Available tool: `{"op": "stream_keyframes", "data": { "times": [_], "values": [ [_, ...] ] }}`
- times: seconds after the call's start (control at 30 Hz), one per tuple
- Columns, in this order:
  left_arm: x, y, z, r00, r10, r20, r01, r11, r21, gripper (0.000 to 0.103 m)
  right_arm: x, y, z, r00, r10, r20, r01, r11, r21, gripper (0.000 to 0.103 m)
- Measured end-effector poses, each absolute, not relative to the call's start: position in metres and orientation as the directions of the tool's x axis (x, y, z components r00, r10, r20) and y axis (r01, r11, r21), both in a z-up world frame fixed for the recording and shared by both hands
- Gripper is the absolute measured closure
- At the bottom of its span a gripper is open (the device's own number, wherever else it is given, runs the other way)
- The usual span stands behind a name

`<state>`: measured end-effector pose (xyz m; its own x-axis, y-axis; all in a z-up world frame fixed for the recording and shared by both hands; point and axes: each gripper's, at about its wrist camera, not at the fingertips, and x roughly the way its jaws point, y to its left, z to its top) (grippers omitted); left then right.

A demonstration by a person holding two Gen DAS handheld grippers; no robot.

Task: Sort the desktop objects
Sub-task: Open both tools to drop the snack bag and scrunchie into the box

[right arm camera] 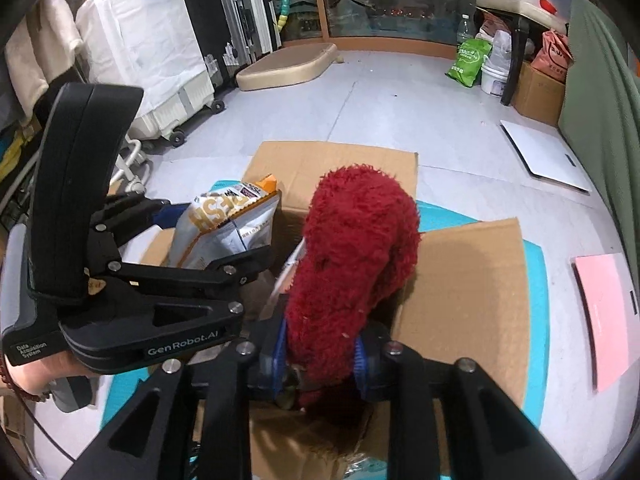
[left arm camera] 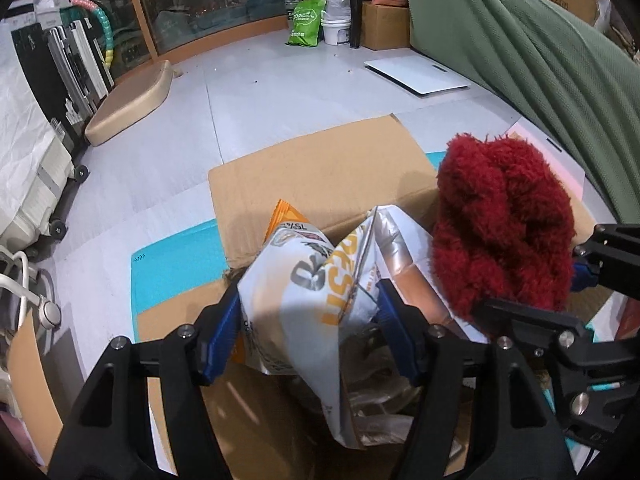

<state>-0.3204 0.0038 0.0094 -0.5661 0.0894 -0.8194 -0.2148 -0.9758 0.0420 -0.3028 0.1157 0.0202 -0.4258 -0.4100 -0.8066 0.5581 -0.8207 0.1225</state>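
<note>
Both grippers' loads hide carton [left arm camera: 320,176] interior

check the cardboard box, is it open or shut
Open: the cardboard box has its flaps folded outward, and the snack bag and red fluffy item hang over the opening.

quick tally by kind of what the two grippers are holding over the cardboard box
Snack bag, white and orange, in the left gripper: 1
Fluffy red item, in the right gripper: 1
Total held over the cardboard box: 2
</note>
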Motion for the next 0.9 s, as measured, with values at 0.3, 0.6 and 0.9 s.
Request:
{"op": "stream_keyframes", "data": {
  "times": [0.3, 0.6, 0.9],
  "values": [
    [-0.316, -0.008, 0.011, -0.553, 0.161, -0.817, -0.194, -0.979, -0.062, 0.001, -0.299, 0.117, 0.021, -0.479, -0.334, -0.812, 0.558, -0.830, 0.013, 0.047],
    [-0.291, -0.008, 0.031, -0.603, 0.138, -0.786, -0.203, -0.979, -0.016, 0.000, -0.277, 0.125, 0.044, -0.510, -0.327, -0.796, 0.584, -0.811, -0.041, 0.046],
    [-0.260, -0.014, 0.054, -0.623, 0.091, -0.777, -0.172, -0.985, 0.022, 0.000, -0.249, 0.144, 0.068, -0.529, -0.357, -0.770, 0.554, -0.833, 0.006, 0.036]
  ]
}}
